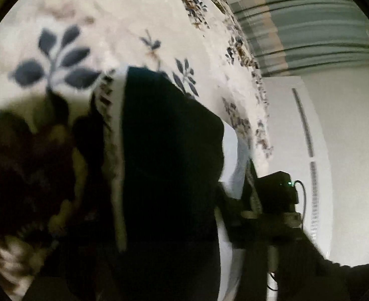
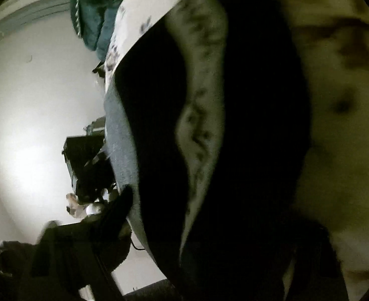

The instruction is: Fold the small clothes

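A dark garment [image 1: 169, 165] with a pale patterned band [image 1: 114, 115] hangs close in front of the left wrist camera and hides my left gripper's fingers. It is lifted above a white bedspread with blue leaves [image 1: 124, 25]. The other gripper [image 1: 277, 200] shows at the right edge of the cloth, seemingly holding it. In the right wrist view the same dark garment [image 2: 259, 125] with its pale band [image 2: 199, 115] fills the frame and hides my right gripper's fingers. The other gripper [image 2: 89, 170] shows at the cloth's left edge.
The bed's edge with a flowered border [image 1: 247, 80] runs along the right. Beyond it stand a white wall, a white cabinet [image 1: 307, 135] and striped curtains [image 1: 309, 30]. A teal cloth [image 2: 94, 12] lies on the bed at the top of the right wrist view.
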`<action>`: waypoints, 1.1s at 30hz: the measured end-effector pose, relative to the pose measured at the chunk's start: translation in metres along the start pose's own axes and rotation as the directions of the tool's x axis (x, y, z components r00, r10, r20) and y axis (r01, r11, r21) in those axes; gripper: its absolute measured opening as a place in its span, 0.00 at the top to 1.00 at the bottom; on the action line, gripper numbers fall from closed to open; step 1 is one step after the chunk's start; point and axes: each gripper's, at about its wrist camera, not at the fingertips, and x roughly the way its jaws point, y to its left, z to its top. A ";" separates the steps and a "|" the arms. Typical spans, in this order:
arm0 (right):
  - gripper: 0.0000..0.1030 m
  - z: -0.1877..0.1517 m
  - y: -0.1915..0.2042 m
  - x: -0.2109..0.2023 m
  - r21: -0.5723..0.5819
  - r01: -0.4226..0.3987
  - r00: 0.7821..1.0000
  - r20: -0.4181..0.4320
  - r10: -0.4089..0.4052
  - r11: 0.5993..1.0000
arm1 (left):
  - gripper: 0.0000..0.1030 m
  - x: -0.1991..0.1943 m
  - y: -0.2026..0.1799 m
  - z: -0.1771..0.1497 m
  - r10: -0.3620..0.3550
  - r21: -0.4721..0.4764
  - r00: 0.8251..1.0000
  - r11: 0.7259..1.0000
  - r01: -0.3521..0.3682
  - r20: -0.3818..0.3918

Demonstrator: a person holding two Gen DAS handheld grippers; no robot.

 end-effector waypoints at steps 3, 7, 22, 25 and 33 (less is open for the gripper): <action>0.68 -0.008 0.002 -0.011 0.052 -0.027 0.997 0.076 0.023 0.998 | 0.76 -0.007 -0.012 0.010 0.035 0.015 0.999 0.999 -0.035 -0.018; 0.72 -0.014 0.029 -0.034 0.057 -0.017 0.986 0.166 0.007 0.998 | 0.76 -0.006 -0.043 0.049 0.048 0.094 0.998 0.995 -0.043 -0.050; 0.72 0.183 0.058 -0.139 0.077 0.041 0.912 0.405 -0.069 0.996 | 0.75 0.120 -0.108 0.275 0.077 0.297 0.995 0.953 -0.056 -0.061; 0.72 0.216 0.043 -0.143 0.110 0.073 0.909 0.402 -0.111 0.991 | 0.74 0.151 -0.094 0.298 0.115 0.292 0.989 0.953 -0.083 -0.093; 0.27 0.225 0.052 -0.131 0.186 0.397 0.826 0.355 -0.438 0.899 | 0.42 0.157 -0.096 0.291 0.328 0.348 0.944 0.889 -0.298 -0.027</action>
